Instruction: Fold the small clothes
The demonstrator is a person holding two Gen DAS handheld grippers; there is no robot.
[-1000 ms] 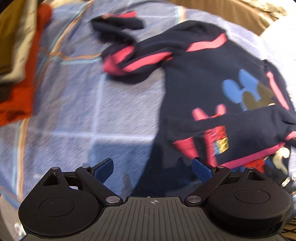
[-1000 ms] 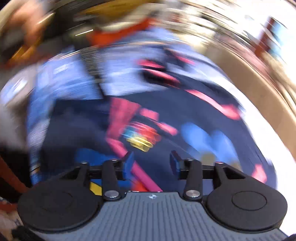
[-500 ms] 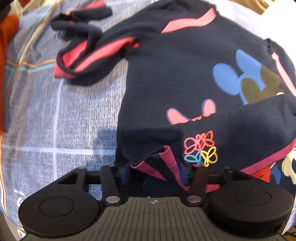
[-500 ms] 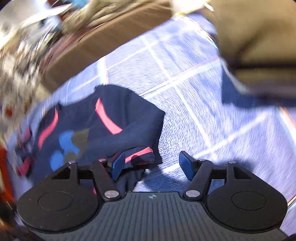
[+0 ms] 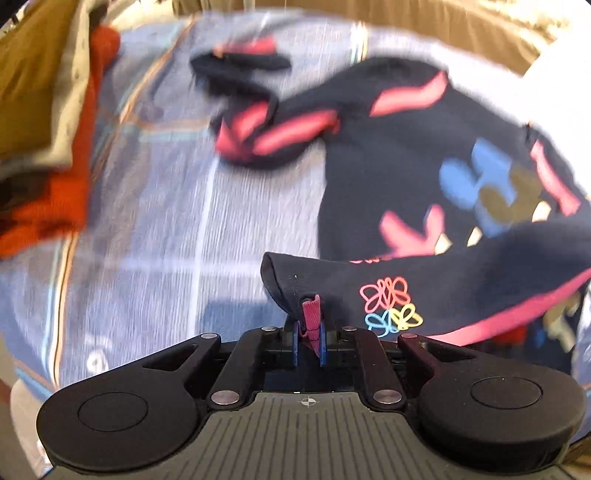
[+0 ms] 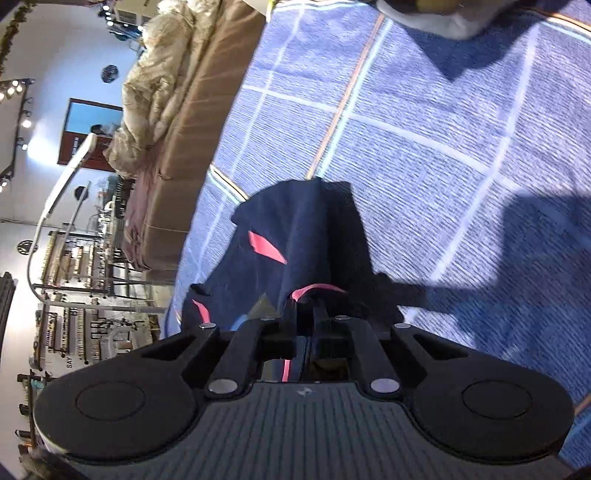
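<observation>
A small navy sweatshirt (image 5: 399, 177) with pink stripes and coloured cartoon prints lies on a blue checked bedsheet (image 5: 166, 229). Its left sleeve (image 5: 258, 125) is bunched toward the far side. My left gripper (image 5: 308, 332) is shut on the pink-edged hem corner of the sweatshirt and holds it lifted. In the right wrist view my right gripper (image 6: 304, 314) is shut on another part of the same sweatshirt (image 6: 295, 236), near a pink-trimmed edge, and the cloth hangs forward from it over the sheet (image 6: 443, 129).
A pile of orange, olive and beige clothes (image 5: 48, 122) lies at the left on the sheet. A brown bed edge (image 6: 184, 140) with a cream blanket (image 6: 147, 92) runs along the sheet's left side. A pale cloth (image 6: 443, 18) sits at the far end.
Both grippers were open a second ago. The left one closed on the hem corner and lifted it. The right one swung round and closed on the sweatshirt's other side.
</observation>
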